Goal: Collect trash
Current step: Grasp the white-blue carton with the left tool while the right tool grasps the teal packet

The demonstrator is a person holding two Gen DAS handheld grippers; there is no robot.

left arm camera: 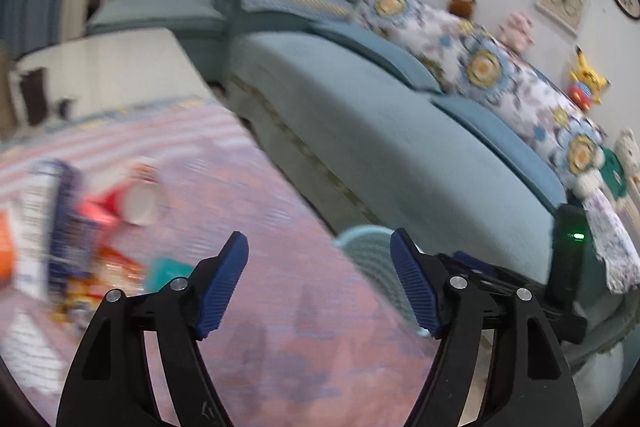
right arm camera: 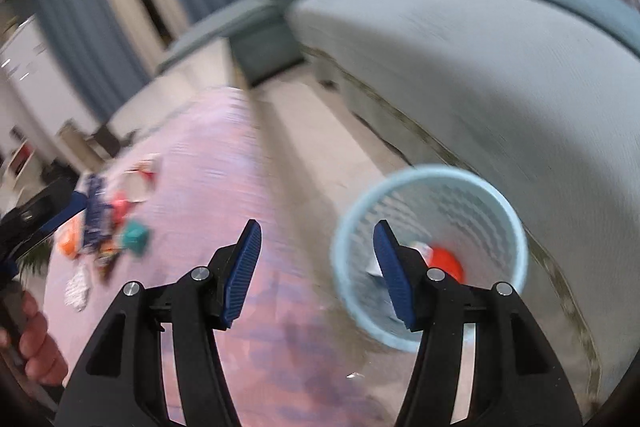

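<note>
Left wrist view was smeared by motion. The left gripper hung over a pink patterned rug, jaws spread wide with nothing between them. A heap of trash lay on the rug at the left edge: a red-and-white cup-like piece, a dark blue wrapper, something orange and a teal scrap could be guessed at, but no label was readable. Only a pale blue arc of the wastebasket showed past the right finger; its inside was hidden from this side. A black device with a green light sat at right, partly cut off. A blue-grey sofa with floral cushions ran behind.

Right wrist view, also blurred. The right gripper had its jaws wide apart and empty, poised just left of the wastebasket, whose near rim was covered by the right finger. The basket stood on the bare floor between the rug and the sofa. Inside lay a red-orange item and some pale crumpled material, shapes unclear. The trash pile sat well apart on the rug. At far left, the other gripper and a hand were cut by the frame.
</note>
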